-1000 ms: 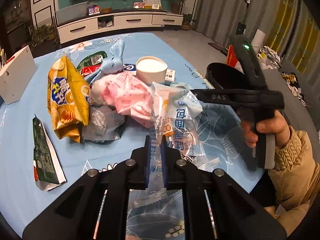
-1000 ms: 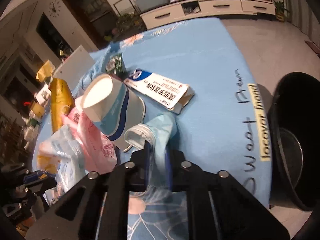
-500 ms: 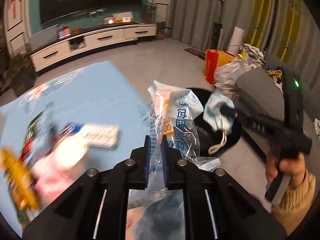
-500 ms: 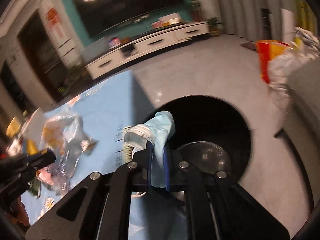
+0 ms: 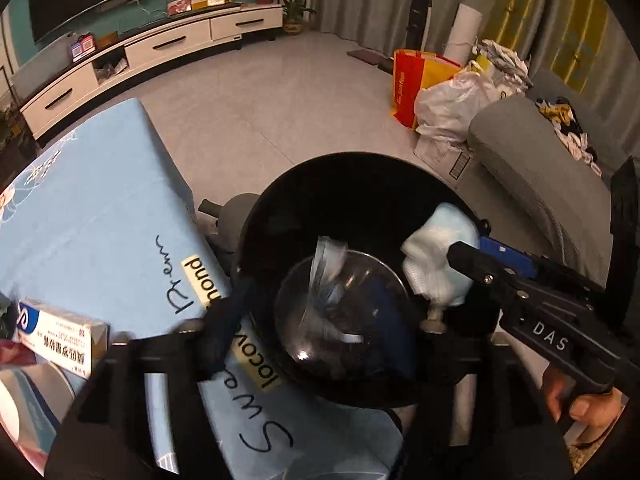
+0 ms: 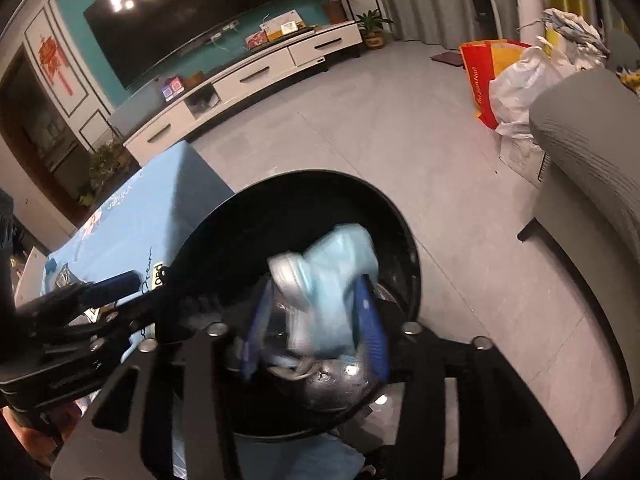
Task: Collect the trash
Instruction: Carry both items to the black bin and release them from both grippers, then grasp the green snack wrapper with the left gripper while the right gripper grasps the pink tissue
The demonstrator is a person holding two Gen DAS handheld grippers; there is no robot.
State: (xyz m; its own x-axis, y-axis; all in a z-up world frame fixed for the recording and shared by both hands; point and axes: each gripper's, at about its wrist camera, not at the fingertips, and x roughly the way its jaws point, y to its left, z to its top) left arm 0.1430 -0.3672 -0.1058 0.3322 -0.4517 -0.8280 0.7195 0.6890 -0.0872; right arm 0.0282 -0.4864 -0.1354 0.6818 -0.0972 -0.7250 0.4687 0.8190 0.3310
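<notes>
A black round trash bin (image 5: pixel 352 184) stands on the floor beside the blue-clothed table (image 5: pixel 100 208). My left gripper (image 5: pixel 332 320) is open over the bin, and a clear plastic wrapper (image 5: pixel 324 280) is falling inside. My right gripper (image 6: pixel 316 328) is open over the bin (image 6: pixel 404 240); a light blue face mask (image 6: pixel 332 276) hangs loose between its blue fingers (image 6: pixel 370 324). The right gripper (image 5: pixel 476 256) also shows in the left wrist view, with the mask (image 5: pixel 440 260).
A toothpaste box (image 5: pixel 56 332) and a paper cup (image 5: pixel 28 404) lie on the table's near left. A grey sofa (image 5: pixel 552 184), a red-yellow bag (image 5: pixel 416 84) and white bags (image 5: pixel 460 100) stand on the floor to the right.
Both grippers moved over the bin and opened. The plastic wrapper dropped from the left gripper into the bin, and the mask came loose between the right gripper's fingers.
</notes>
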